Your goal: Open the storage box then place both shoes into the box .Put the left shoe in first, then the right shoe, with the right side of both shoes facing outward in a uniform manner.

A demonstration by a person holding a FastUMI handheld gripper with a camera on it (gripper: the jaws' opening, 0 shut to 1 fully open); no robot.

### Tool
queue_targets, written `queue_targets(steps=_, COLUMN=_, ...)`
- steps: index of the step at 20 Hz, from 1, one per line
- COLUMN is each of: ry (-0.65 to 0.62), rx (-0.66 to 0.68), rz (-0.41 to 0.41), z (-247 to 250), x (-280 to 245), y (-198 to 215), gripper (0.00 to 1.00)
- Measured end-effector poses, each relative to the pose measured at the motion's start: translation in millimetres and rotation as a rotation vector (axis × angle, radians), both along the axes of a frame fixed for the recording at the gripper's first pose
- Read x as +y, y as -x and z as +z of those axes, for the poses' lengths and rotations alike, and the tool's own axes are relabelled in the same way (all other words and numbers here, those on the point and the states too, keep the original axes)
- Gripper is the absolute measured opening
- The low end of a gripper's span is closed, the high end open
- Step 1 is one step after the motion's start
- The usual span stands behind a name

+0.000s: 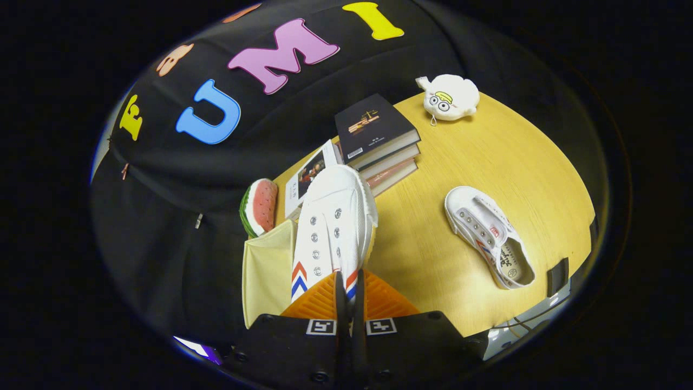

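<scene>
Gripper fingers pinched on white shoe | held above storage box

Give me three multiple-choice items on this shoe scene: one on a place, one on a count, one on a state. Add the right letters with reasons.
1. Where does the loose shoe lie?
A. on the wooden table
B. on the books
C. inside the box

2. How many white shoes are there?
A. one
B. two
C. three

3. What is the gripper doing?
A. open over the table
B. shut on the held shoe
C. shut on the plush toy

Key: 1 A, it rests flat on bare tabletop; 2 B, one is held and one lies on the table; 3 B, both fingers are pinched together on the shoe's rear.
</scene>
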State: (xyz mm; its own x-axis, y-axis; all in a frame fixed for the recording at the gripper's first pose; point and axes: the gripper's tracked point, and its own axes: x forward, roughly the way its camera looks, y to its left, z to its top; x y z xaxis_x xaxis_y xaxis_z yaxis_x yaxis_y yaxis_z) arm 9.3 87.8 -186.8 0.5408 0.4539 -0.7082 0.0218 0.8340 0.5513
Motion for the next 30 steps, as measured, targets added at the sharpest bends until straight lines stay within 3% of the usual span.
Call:
queue_targets(steps=3, ry=-0.035, rx=-0.013, rz=0.001, z=26, x=28, y=11, gripper=0.05)
queue_targets(steps=10, ry=-0.104, rx=-0.026, rz=0.08, z=35, x=121, y=17, gripper=0.05)
queue_targets(steps=18, ry=-0.11, rx=0.025, rz=0.145, z=9, x=202, y=43, gripper=0.05)
queue_targets(steps=30, ry=-0.018, rx=0.103, rz=0.147, z=-30, x=227, y=47, gripper=0.05)
